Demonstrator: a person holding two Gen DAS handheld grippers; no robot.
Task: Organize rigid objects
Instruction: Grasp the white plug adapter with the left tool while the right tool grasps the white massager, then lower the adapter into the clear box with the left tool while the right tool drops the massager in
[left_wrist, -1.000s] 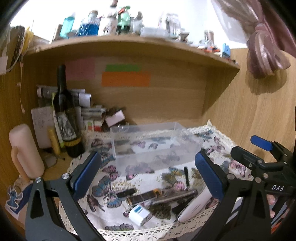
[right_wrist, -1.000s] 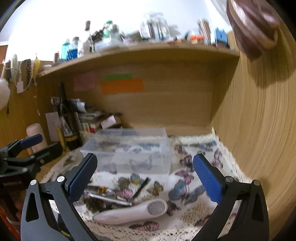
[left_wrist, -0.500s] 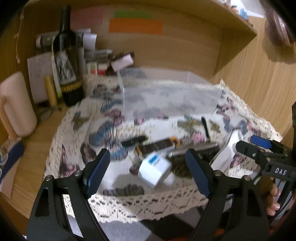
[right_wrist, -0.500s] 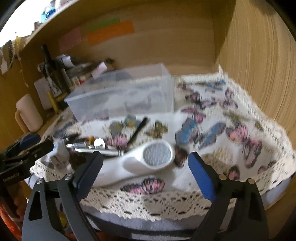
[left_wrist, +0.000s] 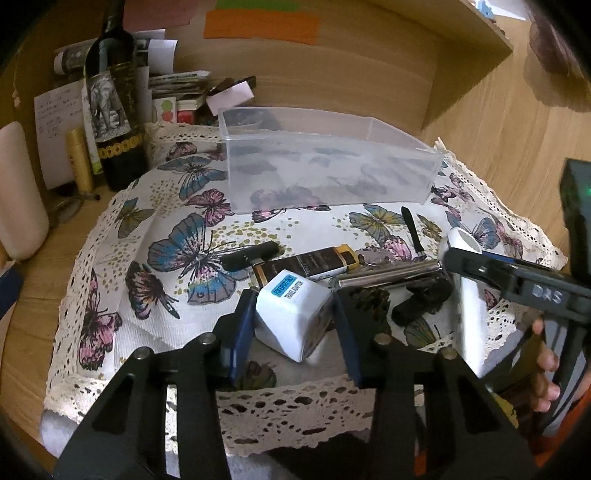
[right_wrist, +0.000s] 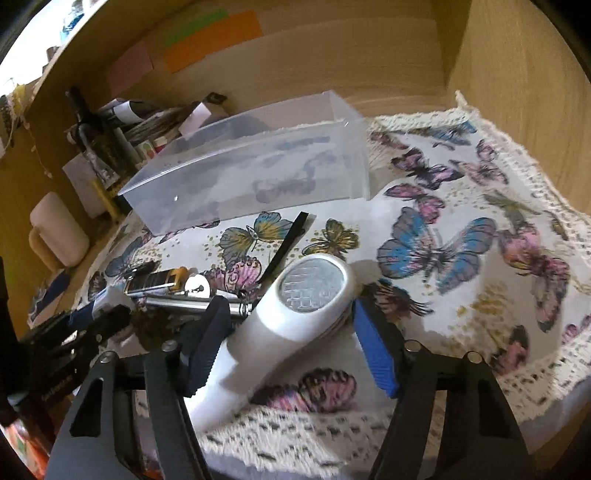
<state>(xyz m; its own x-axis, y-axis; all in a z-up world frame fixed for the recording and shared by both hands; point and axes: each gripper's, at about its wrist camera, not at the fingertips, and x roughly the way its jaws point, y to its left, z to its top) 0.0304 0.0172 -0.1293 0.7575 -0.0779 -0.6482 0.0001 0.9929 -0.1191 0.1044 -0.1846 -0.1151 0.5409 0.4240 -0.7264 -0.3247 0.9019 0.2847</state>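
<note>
My left gripper is shut on a white travel adapter with a blue label, on the butterfly cloth. My right gripper has its jaws around the head of a white handheld device with a round metal grille; the pads look close to it, contact unclear. Beside them lie a dark lighter with a yellow end, a silver bar and a black stick. A clear plastic bin stands behind, also in the right wrist view.
A dark wine bottle, papers and small boxes stand at the back left. A cream cylinder is at the far left. Wooden walls close the back and right. The cloth's lace edge hangs over the front.
Both grippers dropped toward the cloth and narrowed. The left closed on the white adapter; the right came down around the white device's head.
</note>
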